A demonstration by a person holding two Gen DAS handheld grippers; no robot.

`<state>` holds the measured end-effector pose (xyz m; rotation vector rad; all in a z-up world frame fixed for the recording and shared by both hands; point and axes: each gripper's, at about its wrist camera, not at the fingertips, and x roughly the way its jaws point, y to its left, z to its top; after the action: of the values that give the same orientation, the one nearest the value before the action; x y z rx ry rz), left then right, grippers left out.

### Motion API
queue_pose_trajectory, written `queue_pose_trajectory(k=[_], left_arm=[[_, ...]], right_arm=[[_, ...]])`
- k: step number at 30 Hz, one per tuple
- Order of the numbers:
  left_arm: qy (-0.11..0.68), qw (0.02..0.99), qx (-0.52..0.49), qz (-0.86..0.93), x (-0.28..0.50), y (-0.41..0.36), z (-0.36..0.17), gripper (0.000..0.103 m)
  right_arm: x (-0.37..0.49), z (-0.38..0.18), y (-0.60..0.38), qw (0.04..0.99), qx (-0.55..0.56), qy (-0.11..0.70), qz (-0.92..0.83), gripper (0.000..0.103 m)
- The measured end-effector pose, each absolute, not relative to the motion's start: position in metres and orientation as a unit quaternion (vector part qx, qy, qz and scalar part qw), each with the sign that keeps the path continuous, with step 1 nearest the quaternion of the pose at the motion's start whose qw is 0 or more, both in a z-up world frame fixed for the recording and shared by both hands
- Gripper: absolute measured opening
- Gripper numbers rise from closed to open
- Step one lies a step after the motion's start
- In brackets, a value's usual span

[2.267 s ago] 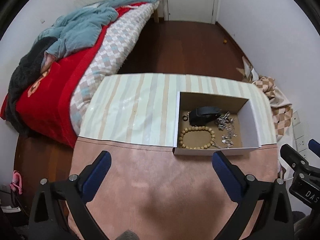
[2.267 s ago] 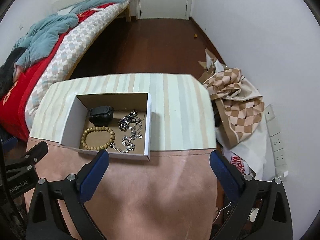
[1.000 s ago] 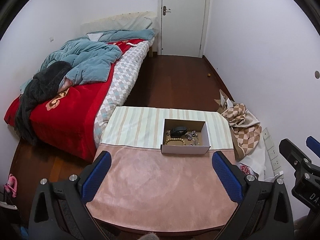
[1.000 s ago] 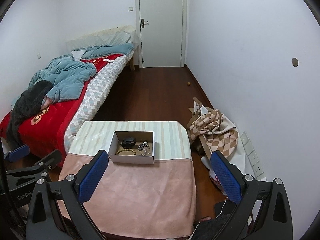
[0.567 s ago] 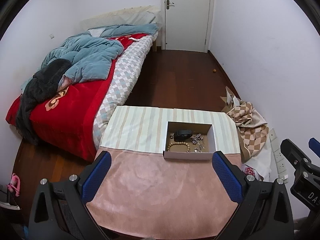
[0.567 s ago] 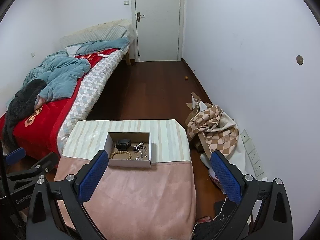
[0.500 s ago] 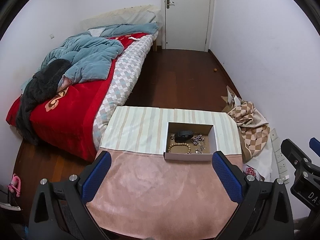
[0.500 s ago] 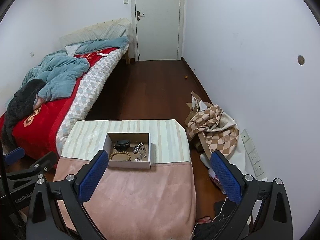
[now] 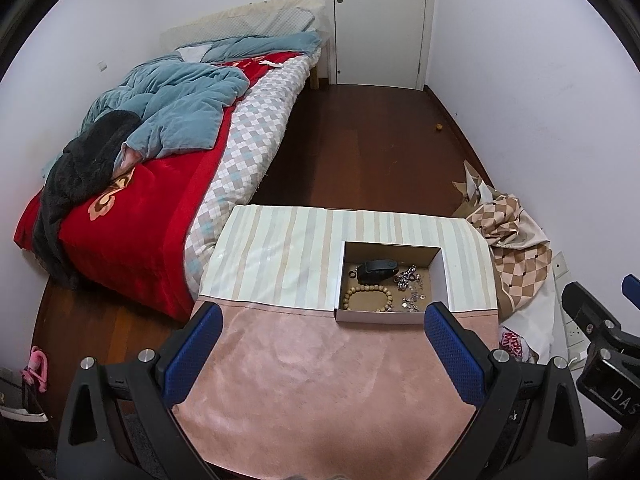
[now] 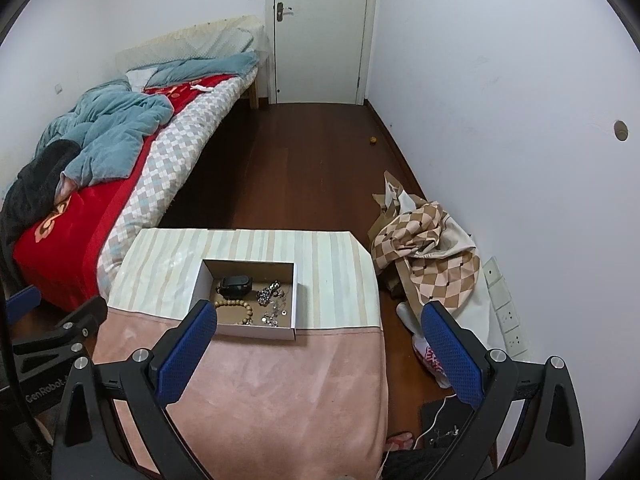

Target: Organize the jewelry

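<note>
A shallow white cardboard box [image 9: 445, 280] [image 10: 295, 292] sits on a small table, on the striped cloth near its seam with the pink cloth. Inside lie a wooden bead bracelet [image 9: 366, 294] [image 10: 237, 307], a black case [image 9: 376, 269] [image 10: 237, 285] and a tangle of silver jewelry [image 9: 410, 290] [image 10: 273, 300]. My left gripper [image 9: 320, 350] is open and empty, held high above the pink cloth, short of the box. My right gripper [image 10: 318, 348] is open and empty, also high and back from the box.
The table has a striped cloth [image 9: 280, 256] at the far half and a pink cloth [image 9: 320, 384] at the near half. A bed [image 9: 152, 168] with red and blue covers stands left. A checkered cloth pile [image 10: 428, 248] lies on the floor at right, by the wall.
Both grippers first pulled far back and up from the box, then came slightly closer again, so the box now looks somewhat larger. Both stayed open.
</note>
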<state>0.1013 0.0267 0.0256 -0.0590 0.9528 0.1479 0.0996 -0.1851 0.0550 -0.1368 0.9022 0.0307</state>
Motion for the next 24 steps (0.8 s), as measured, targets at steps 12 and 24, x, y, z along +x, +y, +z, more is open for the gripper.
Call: queue_pose_trajectory(k=[12, 24], left_arm=[[0.459, 0.886, -0.027, 0.062, 0.101, 0.031, 0.021, 0.103], [0.462, 0.885, -0.025, 0.059, 0.098, 0.029, 0.020, 0.103]], right_arm=[[0.104, 0.043, -0.187, 0.891, -0.065, 0.450, 0.012, 0.103], [0.102, 0.043, -0.188, 0.891, -0.064, 0.450, 0.015, 0.103]])
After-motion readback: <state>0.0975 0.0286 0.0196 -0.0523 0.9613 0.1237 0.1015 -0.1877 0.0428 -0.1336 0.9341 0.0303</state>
